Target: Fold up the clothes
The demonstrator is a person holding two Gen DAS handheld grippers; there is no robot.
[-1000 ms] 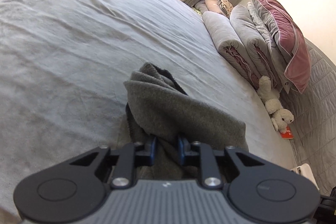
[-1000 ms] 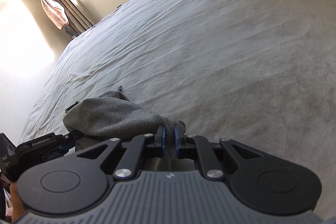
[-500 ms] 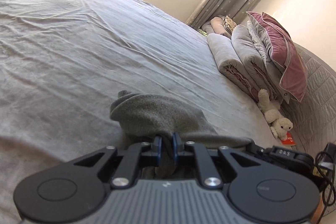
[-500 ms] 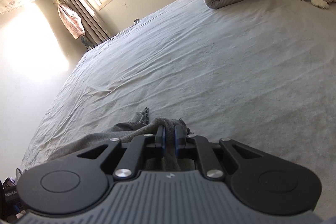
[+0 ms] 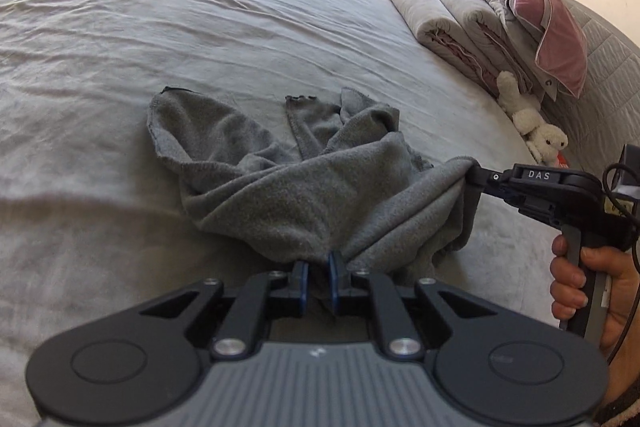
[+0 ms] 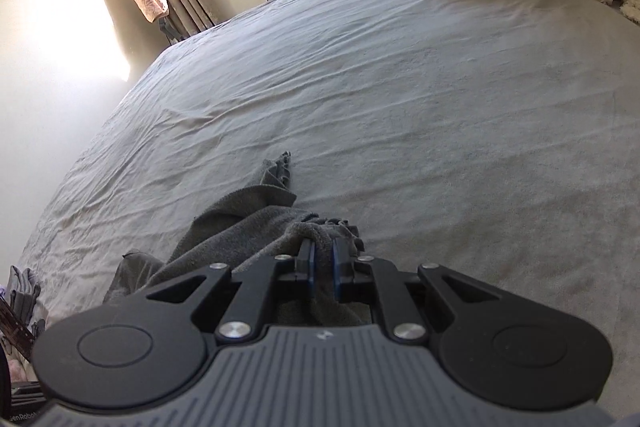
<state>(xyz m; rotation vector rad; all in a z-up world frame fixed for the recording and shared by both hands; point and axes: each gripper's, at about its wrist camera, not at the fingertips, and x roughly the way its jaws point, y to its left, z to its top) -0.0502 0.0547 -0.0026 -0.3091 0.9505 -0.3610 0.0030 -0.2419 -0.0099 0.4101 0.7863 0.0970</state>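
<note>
Both tongs pinched nearly closed on the same grey garment [image 5: 304, 187]. Left tongs [image 5: 318, 267] have an edge of it between the pads; right tongs [image 5: 472, 171] hold another edge, off to the side in my left view, with the hand [image 5: 596, 287] on the grip. In the right view the right tongs [image 6: 322, 259] have a bunched wad of fabric clamped.

Garment location: near edge lifted between the two tongs, the rest crumpled and trailing on the bed [image 5: 160, 7], far hem touching the sheet.

My read on the step: spreading it out, no fold made yet. The cloth is twisted, so the next move calls for pulling the two grips apart until the held edge goes taut, then laying it flat on the bed before any fold.

Count: one garment, two tongs, one plush toy [image 5: 536, 131], one purple pillow [image 5: 532, 3], two rolled quilts [image 5: 436, 19] that I can make out.
</note>
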